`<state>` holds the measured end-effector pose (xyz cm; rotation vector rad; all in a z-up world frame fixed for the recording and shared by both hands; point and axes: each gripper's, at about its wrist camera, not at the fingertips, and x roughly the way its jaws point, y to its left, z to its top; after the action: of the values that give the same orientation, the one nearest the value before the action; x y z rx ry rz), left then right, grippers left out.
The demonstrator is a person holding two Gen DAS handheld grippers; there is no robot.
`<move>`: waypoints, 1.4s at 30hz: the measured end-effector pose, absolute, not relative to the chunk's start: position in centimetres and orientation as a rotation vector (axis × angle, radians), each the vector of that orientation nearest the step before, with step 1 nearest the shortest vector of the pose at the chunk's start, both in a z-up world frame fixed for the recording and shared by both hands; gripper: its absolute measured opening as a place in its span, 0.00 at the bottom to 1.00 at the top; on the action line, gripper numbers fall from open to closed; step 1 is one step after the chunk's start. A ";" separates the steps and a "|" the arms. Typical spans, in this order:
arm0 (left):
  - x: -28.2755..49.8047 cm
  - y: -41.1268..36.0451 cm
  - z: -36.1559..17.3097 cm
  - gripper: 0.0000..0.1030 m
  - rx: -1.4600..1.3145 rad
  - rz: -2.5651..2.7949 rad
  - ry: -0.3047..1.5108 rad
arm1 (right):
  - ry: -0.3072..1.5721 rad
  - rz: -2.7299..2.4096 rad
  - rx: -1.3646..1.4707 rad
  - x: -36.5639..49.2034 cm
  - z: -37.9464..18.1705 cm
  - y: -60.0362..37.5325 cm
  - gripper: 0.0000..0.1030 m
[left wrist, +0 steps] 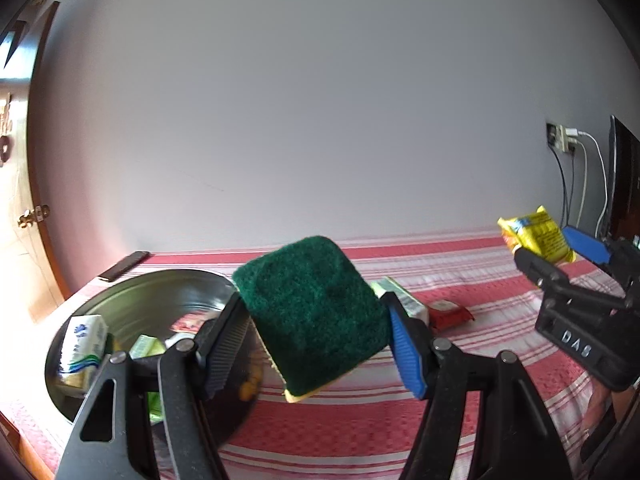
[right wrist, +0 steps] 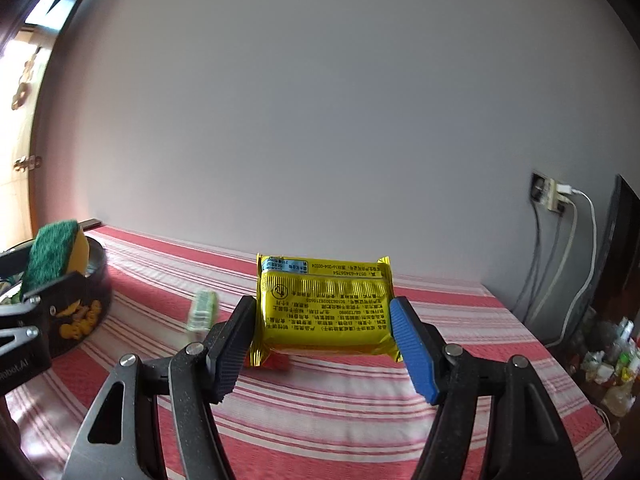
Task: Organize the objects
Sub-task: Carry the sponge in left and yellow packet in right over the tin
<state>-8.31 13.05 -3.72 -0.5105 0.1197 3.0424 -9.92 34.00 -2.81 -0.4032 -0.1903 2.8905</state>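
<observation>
While clamped between left jaws, green sponge (left wrist: 316,316), yellow packet (right wrist: 325,307) between right jaws

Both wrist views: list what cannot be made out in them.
- Metal bowl contents, left wrist view: partly hidden by the left gripper and its sponge.
- Red packet, right wrist view: mostly covered by the yellow packet held in the right gripper.
- Green-white pack, right wrist view: blurred, label unreadable.
- Phone, left wrist view: too small for detail.
</observation>
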 end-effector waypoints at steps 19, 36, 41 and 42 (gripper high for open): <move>-8.3 4.2 -2.6 0.66 -0.559 3.169 0.010 | -0.180 3.128 -0.456 -13.3 -0.7 25.8 0.68; -10.1 -1.4 -1.6 0.66 -0.633 3.259 -0.004 | -0.274 3.260 -0.551 -17.0 0.3 18.4 0.68; -10.9 -3.0 -1.6 0.66 -0.685 3.267 0.011 | -0.302 3.289 -0.593 -18.3 0.3 16.6 0.68; -11.2 -3.5 -1.6 0.66 -0.706 3.266 0.006 | -0.308 3.293 -0.602 -18.6 0.3 16.2 0.68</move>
<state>-11.21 -3.47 -1.65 -0.7058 0.0063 3.2660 -18.56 16.20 0.29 -0.6022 -0.3078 3.2932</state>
